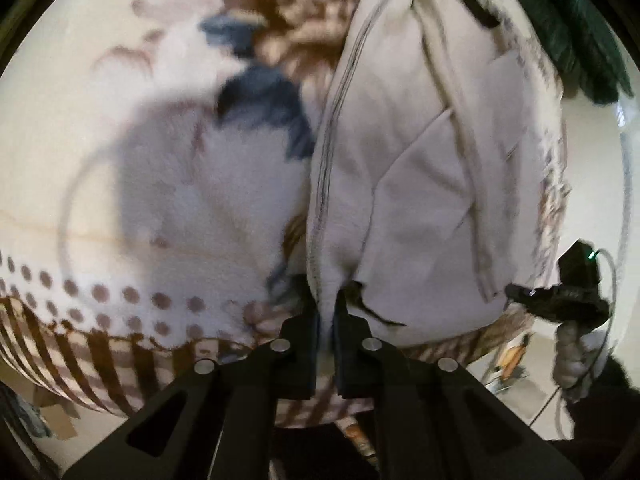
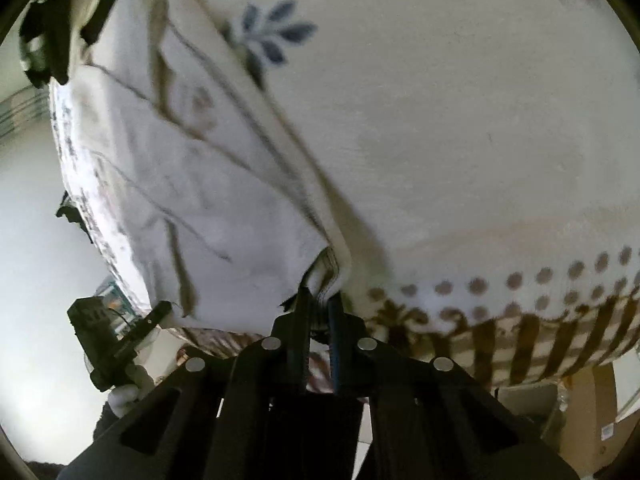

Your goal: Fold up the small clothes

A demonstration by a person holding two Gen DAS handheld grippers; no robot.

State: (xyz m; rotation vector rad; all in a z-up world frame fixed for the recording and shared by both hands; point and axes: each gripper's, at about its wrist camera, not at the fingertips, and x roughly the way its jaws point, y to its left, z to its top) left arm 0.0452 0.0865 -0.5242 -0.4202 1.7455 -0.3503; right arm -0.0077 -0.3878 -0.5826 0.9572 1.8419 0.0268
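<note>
Pale grey garment (image 1: pixel 420 168), creased with dark seams, lies on the patterned blanket (image 1: pixel 100 200), near edge pinched by left claw (image 1: pixel 328 312) and right claw (image 2: pixel 320 300), both clamped on cloth; dark green fabric (image 1: pixel 576 28) far right.

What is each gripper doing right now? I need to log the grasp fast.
Left gripper: closed on the pale garment.
Right gripper: closed on the same garment's edge.
</note>
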